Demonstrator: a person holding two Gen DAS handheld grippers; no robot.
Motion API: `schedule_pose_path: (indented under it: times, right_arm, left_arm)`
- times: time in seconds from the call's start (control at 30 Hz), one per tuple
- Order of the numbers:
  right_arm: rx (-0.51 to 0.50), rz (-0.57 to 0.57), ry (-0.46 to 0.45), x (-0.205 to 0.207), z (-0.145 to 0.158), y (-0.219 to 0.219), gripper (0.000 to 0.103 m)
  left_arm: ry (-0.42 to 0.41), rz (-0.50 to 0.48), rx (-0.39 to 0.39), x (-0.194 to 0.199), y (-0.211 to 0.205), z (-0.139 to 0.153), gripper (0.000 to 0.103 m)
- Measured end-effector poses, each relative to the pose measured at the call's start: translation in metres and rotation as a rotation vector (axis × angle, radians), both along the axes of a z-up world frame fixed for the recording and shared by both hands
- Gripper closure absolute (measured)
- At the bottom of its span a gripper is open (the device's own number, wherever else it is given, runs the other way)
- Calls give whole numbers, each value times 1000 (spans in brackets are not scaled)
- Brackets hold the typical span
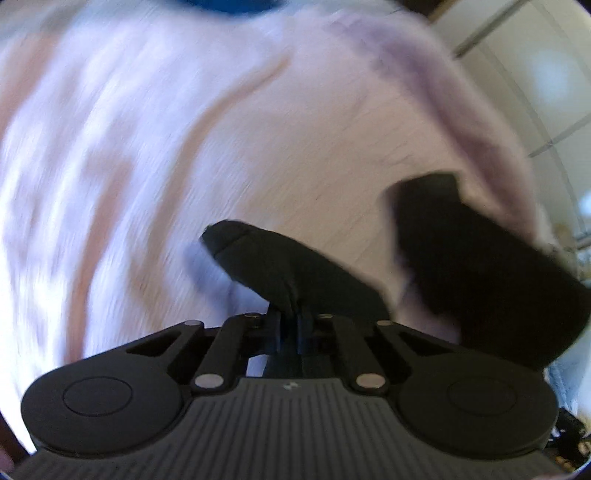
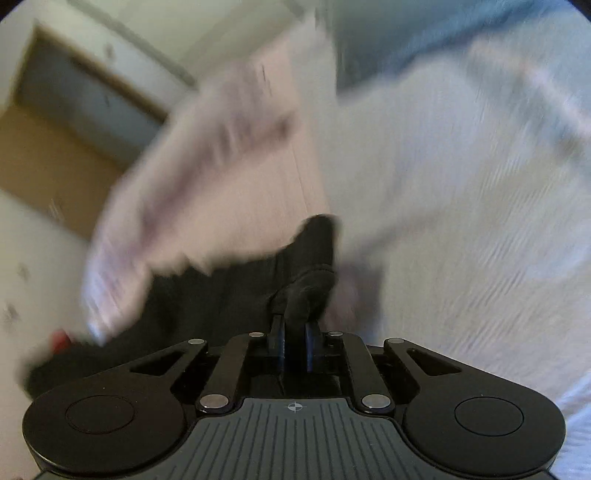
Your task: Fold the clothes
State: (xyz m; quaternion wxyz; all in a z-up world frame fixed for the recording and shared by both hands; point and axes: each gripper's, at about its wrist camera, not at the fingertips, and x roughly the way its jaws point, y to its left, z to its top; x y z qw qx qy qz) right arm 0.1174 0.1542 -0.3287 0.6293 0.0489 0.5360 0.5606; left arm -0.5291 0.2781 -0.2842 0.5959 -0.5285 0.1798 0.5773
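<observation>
Both views are motion-blurred. In the left wrist view my left gripper (image 1: pixel 290 317) is shut on a black garment (image 1: pixel 295 266) that runs up and left from the jaws; another part of it (image 1: pixel 480 266) hangs at the right. In the right wrist view my right gripper (image 2: pixel 294 332) is shut on the black garment (image 2: pixel 310 266), which trails down to the left (image 2: pixel 184 314). Under both lies a white patterned bedspread (image 1: pixel 147 166), also in the right wrist view (image 2: pixel 480 221).
A pale pink cloth edge (image 1: pixel 480 122) crosses the right of the left wrist view; a pink blurred cloth (image 2: pixel 192 177) shows in the right wrist view. A brown cardboard box (image 2: pixel 44 158) and white tiled floor (image 2: pixel 33 280) lie left. Something blue (image 1: pixel 229 5) is at the top.
</observation>
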Motion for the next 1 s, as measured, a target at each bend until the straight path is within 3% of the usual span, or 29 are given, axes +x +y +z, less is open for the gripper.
schedule_pose_path:
  times: [0.1, 0.2, 0.27, 0.33, 0.4, 0.47, 0.5, 0.57, 0.6, 0.67, 0.73, 0.77, 0.87, 1.0]
  right_arm:
    - [164, -83, 0, 19, 64, -37, 95]
    - [325, -171, -66, 25, 132, -90, 96]
    - [377, -233, -98, 20, 151, -142, 96]
    - [429, -295, -131, 14, 169, -194, 96]
    - [358, -354, -143, -3, 158, -237, 95]
    - [225, -444, -132, -28, 130, -279, 95]
    - [123, -505, -98, -39, 109, -294, 94]
    - [-128, -633, -5, -58, 59, -324, 92]
    - [-252, -706, 35, -63, 41, -334, 85]
    - [-502, -845, 117, -75, 6, -354, 77]
    - [-462, -948, 138, -89, 5, -361, 67]
    - [-440, -961, 103, -95, 13, -356, 58]
    - [-437, -879, -83, -105, 35, -305, 56]
    - [-391, -739, -190, -115, 50, -250, 55]
  left_arm:
    - [24, 1, 149, -12, 21, 54, 99]
    - [21, 60, 322, -43, 30, 114, 99]
    - [9, 94, 398, -69, 25, 141, 99]
    - [-7, 83, 413, -87, 13, 146, 96]
    - [1, 50, 382, -97, 2, 134, 95]
    - [50, 11, 294, -104, -8, 102, 95]
    - [80, -4, 222, -107, -10, 81, 93]
    - [153, -16, -2, -113, -9, 28, 92]
    - [177, -19, -107, -118, -9, 5, 91]
    - [173, -28, -221, -126, -10, -19, 87]
    - [173, -71, -201, -126, -7, -11, 87]
    - [181, -108, -196, -122, -2, -5, 87]
    - [152, -190, -183, -115, 14, 11, 87]
    - [102, -293, -173, -106, 26, 27, 80]
